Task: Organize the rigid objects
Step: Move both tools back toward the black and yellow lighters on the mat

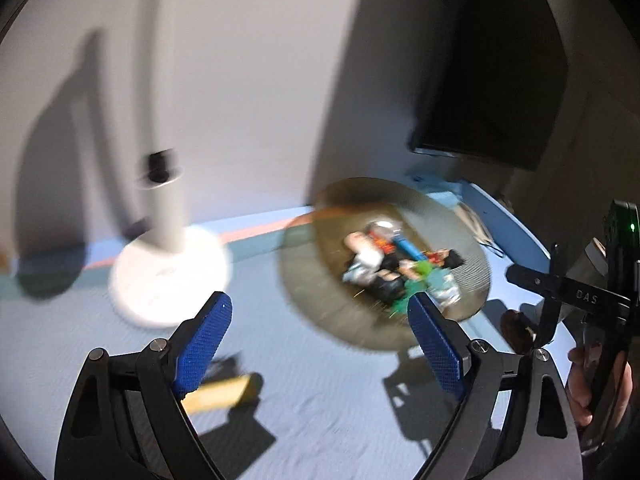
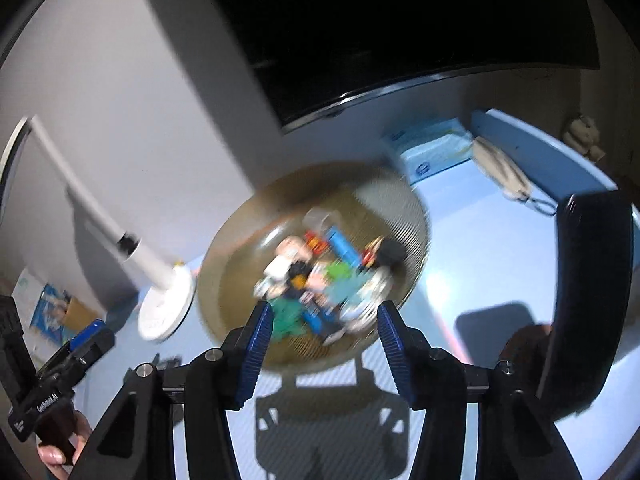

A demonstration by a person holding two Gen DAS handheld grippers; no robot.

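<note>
A round woven tray [image 1: 320,312] stands on the light blue table [image 1: 320,408]; it also shows in the right wrist view [image 2: 240,264]. It holds a blurred heap of small toys [image 1: 396,268], seen closer in the right wrist view [image 2: 320,276]. A yellow block [image 1: 218,394] lies on the table just behind my left finger. My left gripper [image 1: 320,344] is open and empty, left of and below the tray. My right gripper [image 2: 326,344] is open and empty, hovering at the tray's near rim. Both views are motion-blurred.
A white lamp with a round base [image 1: 168,276] stands left of the tray, also in the right wrist view [image 2: 166,308]. A dark monitor [image 2: 400,40] hangs behind. A blue box [image 2: 432,152] and a beige object [image 2: 500,168] lie at the far right.
</note>
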